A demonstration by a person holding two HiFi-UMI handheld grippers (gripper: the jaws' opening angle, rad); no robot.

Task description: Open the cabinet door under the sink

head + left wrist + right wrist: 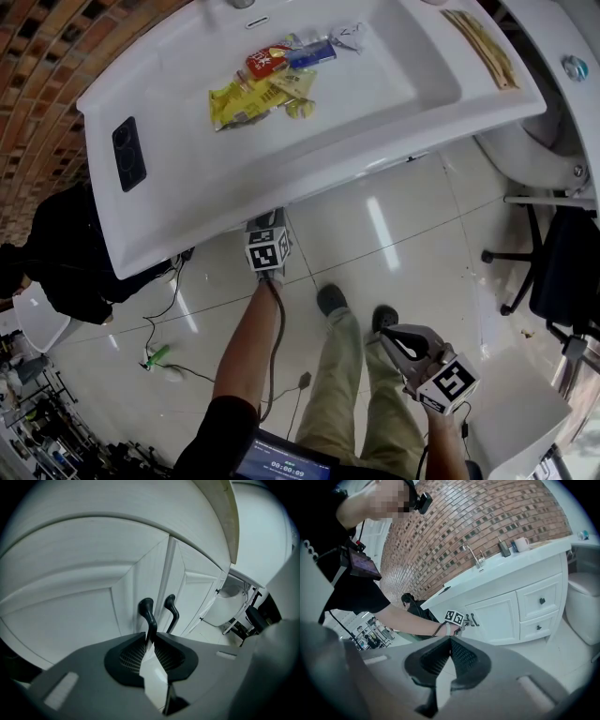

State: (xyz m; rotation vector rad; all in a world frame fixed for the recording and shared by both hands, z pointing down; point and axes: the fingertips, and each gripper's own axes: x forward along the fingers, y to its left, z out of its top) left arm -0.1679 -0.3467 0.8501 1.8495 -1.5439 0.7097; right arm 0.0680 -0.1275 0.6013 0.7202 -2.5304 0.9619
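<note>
Grips the left handle point(146, 610) of the cabinet door point(70, 620) with the left gripper point(151, 637), with jaws drawn narrow onto the handle's lower end. Leaves the upper curve of that black handle showing just beyond the jaw tips, on the far side. Passes by the right handle point(171, 612), just beside it to the right, untouched, on the neighbouring door point(194, 595). Finds both doors flush with the cabinet point(511, 616), with a closed seam between the two handles. Reaches under the near edge of the white sink point(394, 94) in the head view, with only the marker cube point(267, 248) of the left gripper showing below the rim. Holds the right gripper point(450, 640) near the person's body, low and to the right, well apart from the cabinet, with jaws brought together on nothing. Looks from there across the tiled floor point(394, 234) toward the cabinet, far and central. Shows wrappers point(267, 80) lying in the basin.
</note>
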